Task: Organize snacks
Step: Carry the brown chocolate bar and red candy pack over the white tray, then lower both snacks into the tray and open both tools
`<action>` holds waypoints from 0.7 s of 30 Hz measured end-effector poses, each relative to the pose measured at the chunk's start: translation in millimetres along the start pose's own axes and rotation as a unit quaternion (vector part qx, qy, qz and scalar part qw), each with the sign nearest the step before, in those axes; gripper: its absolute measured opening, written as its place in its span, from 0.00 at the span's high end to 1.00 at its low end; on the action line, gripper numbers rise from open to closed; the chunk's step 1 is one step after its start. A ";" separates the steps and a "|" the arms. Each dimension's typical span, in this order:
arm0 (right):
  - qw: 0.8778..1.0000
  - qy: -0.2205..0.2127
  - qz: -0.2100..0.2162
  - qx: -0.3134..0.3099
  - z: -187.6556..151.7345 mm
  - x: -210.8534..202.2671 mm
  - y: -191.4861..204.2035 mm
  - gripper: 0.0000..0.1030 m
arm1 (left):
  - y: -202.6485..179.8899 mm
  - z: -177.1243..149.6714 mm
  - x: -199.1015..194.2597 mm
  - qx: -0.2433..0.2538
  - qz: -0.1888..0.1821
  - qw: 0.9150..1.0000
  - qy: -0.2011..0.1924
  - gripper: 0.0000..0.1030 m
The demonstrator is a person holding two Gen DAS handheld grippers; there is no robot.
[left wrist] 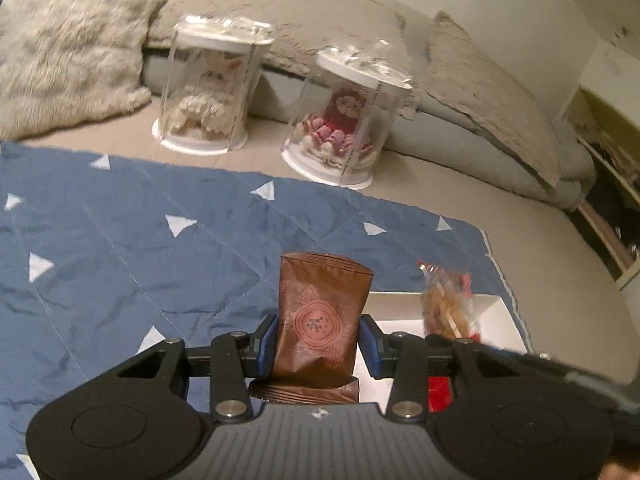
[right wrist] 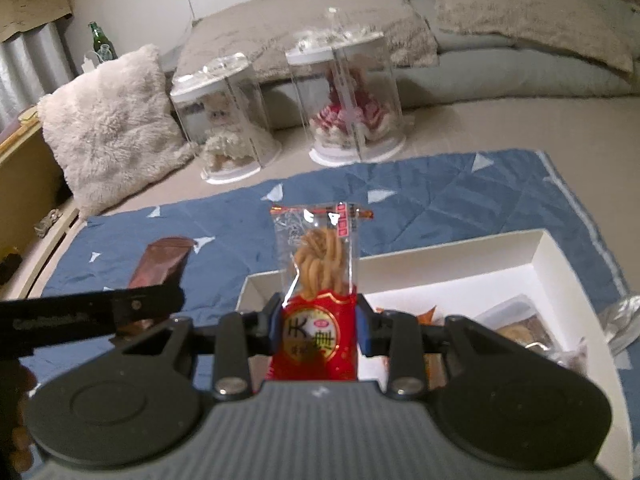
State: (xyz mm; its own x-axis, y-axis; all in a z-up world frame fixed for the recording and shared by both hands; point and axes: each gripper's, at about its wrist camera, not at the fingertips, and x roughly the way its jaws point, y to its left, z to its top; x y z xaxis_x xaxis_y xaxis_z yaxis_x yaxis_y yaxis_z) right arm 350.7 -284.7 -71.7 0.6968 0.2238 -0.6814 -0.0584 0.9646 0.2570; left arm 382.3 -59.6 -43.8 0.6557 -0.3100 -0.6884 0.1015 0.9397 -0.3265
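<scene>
A: Left gripper (left wrist: pixel 319 344) is clenched on a brown pouch (left wrist: pixel 320 316), held upright over the blue quilt (left wrist: pixel 120 240), at the white box's (left wrist: pixel 496 312) 9 o'clock edge.

B: Right gripper (right wrist: pixel 319 326) grasps a red-and-clear twist-cookie pack (right wrist: pixel 316 280) over the box's (right wrist: pixel 548 248) near-left corner. Only this view shows wrapped snacks (right wrist: pixel 516 320) inside, at 3 o'clock.

A: Room?

B: Bare quilt (right wrist: pixel 440 196) at 12 o'clock before two doll cases (right wrist: pixel 348 100); quilt edge near the box's right wall.

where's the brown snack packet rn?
Brown packet is clamped upright in the left gripper, above the blue quilt beside the white box.
</scene>
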 end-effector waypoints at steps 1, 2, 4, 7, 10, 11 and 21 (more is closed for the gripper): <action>1.000 0.007 0.004 0.004 -0.6 7.4 -2.8 0.61 | 1.7 0.8 2.1 -0.004 -0.002 1.000 0.001 0.57; 1.000 0.013 0.009 0.008 -1.1 14.9 -6.0 0.61 | 3.6 1.1 4.4 -0.008 -0.004 1.000 0.001 0.57; 0.999 0.026 0.018 0.022 -3.2 28.3 -10.3 0.61 | 5.2 1.3 9.3 -0.016 -0.010 1.000 0.005 0.57; 0.998 0.049 0.026 0.034 -6.2 48.2 -13.9 0.61 | 3.5 1.2 16.8 -0.022 -0.024 0.999 0.011 0.57; 0.996 0.073 0.025 0.034 -10.6 66.3 -18.1 0.61 | -1.2 -0.7 25.9 -0.029 -0.045 0.998 0.019 0.57; 0.996 0.078 0.022 0.034 -11.7 70.9 -19.3 0.61 | -3.1 -1.7 29.6 -0.033 -0.051 0.998 0.023 0.57; 0.995 0.074 -0.050 0.045 -19.9 80.6 -47.7 0.61 | -20.1 -16.5 56.8 -0.022 -0.055 0.997 0.045 0.57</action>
State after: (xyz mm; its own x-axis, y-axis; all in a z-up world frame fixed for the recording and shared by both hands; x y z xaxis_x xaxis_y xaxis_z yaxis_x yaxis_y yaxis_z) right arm 395.4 -309.9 -152.5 0.5834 0.1515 -0.7979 0.0749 0.9682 0.2386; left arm 405.1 -98.5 -87.1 0.5720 -0.4245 -0.7019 0.1354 0.8928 -0.4297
